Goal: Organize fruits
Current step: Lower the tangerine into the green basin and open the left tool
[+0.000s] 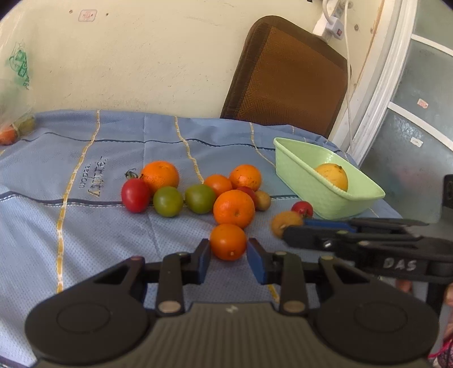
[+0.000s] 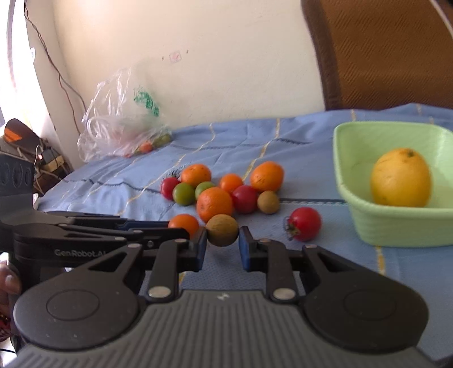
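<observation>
Gripping a small orange (image 1: 228, 241) just in front of the fruit pile (image 1: 195, 189), the left gripper (image 1: 228, 252) is clamping it from both sides. The right gripper (image 2: 222, 240) is pinching a brown fruit (image 2: 222, 230) beside the pile, left of the green basket (image 2: 396, 226) holding a yellow fruit (image 2: 400, 177).

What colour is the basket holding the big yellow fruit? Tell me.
Light green basket, shown best in the right wrist view; the yellow fruit lies inside.

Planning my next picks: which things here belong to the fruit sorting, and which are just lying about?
Job:
- green basket holding a yellow fruit
- loose oranges and tomatoes
- small orange in left claw
- brown fruit in right claw

Lying about:
- plastic bag
- brown cushion
- power strip
</observation>
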A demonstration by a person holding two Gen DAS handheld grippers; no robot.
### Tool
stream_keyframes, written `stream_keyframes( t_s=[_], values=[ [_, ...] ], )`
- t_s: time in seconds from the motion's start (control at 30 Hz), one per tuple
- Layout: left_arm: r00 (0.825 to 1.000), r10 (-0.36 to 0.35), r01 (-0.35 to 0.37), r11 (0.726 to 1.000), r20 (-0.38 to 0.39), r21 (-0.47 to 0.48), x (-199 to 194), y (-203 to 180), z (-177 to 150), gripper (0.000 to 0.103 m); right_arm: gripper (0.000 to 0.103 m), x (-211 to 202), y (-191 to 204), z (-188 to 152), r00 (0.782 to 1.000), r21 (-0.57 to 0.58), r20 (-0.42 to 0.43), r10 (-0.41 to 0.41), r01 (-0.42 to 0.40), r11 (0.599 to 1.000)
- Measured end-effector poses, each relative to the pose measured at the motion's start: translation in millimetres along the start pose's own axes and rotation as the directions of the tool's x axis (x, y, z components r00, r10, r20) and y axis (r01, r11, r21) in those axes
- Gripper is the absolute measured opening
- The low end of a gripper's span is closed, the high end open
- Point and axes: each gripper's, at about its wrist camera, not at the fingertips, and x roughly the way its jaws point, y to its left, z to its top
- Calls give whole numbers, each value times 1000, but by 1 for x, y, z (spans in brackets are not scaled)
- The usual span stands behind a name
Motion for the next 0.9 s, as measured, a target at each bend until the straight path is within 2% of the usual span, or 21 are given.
stream_keyframes(
  t_s=[0.1, 0.2, 0.37, 0.47, 0.6, 0.9],
  values=[
    [1000, -24, 24, 1000, 2, -15, -1, -7, 2, 29, 27, -22, -7, 0, 997, -12, 60, -42, 42, 999],
    [997, -68, 69, 997, 23, -24, -2, -19, 11, 29, 27, -44, -20, 4, 986, -2, 139, -93, 94, 996],
    [985, -165, 165, 986, 55, -1, 8, -55, 40, 29, 27, -72, -51, 8, 929, 57, 270, -253, 247, 967],
    [980, -195, 194, 981, 48, 28, 28, -79, 57, 29, 27, -72, -70, 7, 906, 86, 273, -323, 311, 946],
    [979, -203, 201, 977, 26, 66, 57, -104, 71, 29, 27, -67, -80, 3, 887, 67, 274, -373, 369, 927],
    [987, -160, 161, 981, -20, 109, 86, -129, 65, 32, 34, -62, -82, -8, 859, 39, 298, -416, 424, 905]
  ],
)
